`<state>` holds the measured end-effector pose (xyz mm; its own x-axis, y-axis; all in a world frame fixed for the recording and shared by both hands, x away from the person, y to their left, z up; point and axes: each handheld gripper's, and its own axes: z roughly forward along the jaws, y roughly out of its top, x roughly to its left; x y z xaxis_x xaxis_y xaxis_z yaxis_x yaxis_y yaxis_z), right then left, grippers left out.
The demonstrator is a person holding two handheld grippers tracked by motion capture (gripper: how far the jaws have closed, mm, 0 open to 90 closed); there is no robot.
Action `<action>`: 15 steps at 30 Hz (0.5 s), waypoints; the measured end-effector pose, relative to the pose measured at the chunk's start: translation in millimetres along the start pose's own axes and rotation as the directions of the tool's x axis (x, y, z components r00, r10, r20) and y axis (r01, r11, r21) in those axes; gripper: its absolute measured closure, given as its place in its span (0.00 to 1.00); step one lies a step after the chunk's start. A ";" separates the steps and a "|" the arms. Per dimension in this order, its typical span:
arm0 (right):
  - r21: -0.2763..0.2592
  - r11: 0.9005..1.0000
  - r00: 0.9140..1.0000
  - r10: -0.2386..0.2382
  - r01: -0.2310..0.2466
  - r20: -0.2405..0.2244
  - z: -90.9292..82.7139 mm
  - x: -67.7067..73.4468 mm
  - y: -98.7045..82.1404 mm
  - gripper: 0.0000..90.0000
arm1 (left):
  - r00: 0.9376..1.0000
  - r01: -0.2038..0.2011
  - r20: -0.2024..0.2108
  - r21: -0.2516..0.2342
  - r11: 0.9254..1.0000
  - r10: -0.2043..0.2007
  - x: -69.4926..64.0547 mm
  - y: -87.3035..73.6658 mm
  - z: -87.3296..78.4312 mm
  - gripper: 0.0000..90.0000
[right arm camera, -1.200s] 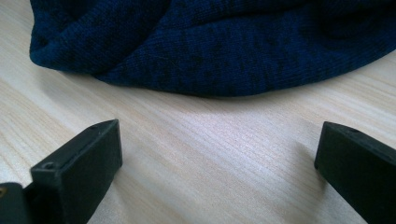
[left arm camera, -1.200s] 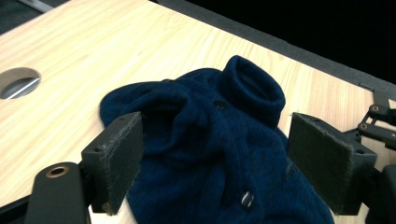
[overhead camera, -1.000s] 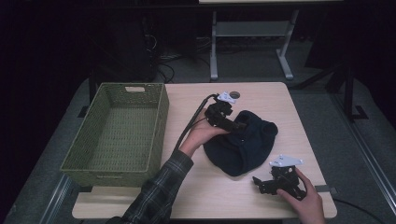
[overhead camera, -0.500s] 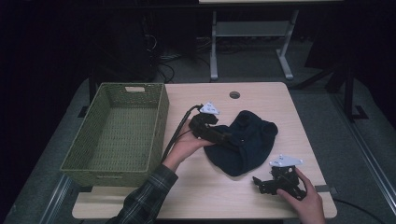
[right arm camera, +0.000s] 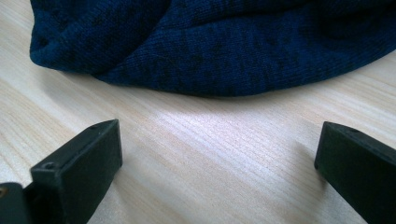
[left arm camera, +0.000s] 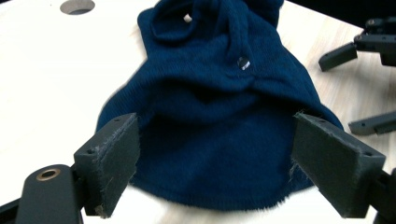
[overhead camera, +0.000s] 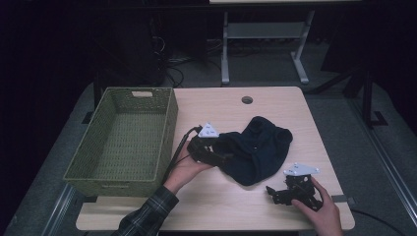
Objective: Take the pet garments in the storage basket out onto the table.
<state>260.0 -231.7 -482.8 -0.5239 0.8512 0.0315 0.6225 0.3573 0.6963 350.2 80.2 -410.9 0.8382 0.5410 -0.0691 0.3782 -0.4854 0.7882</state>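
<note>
Both grippers spread wide around a dark blue knit garment

The navy knit garment [overhead camera: 255,150] is bunched up mid-table [overhead camera: 236,211], just right of the green wicker basket [overhead camera: 123,137]. Left gripper [overhead camera: 221,156] sits right at its near edge, jaws wide apart with the hem between them but not pinched. Right gripper [overhead camera: 278,192] rests on the wood just short of the fabric, jaws also wide apart, holding nothing.

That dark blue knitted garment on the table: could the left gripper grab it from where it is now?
Probably yes. The left gripper stands open with its jaws on either side of the dark blue garment, right at the near hem, and nothing lies between them. Closing should catch the fabric.
</note>
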 end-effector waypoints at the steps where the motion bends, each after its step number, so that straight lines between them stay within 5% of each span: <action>1: 0.000 1.000 1.000 -0.001 0.001 0.000 0.0 -0.1 0.0 0.01 | 1.000 0.002 0.004 0.008 1.000 -0.002 -0.6 -2.7 -0.4 0.17; 15: -0.002 1.000 1.000 -0.004 0.004 0.001 0.1 -0.3 0.0 0.01 | 1.000 0.003 -0.025 0.057 0.998 -0.002 -5.3 -32.9 -5.3 0.16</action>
<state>260.2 -231.8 -482.9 -0.5257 0.8502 0.0284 0.6193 0.3597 0.6979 331.3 97.0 -433.2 0.8276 0.5586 -0.0556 0.4027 -0.5219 0.7520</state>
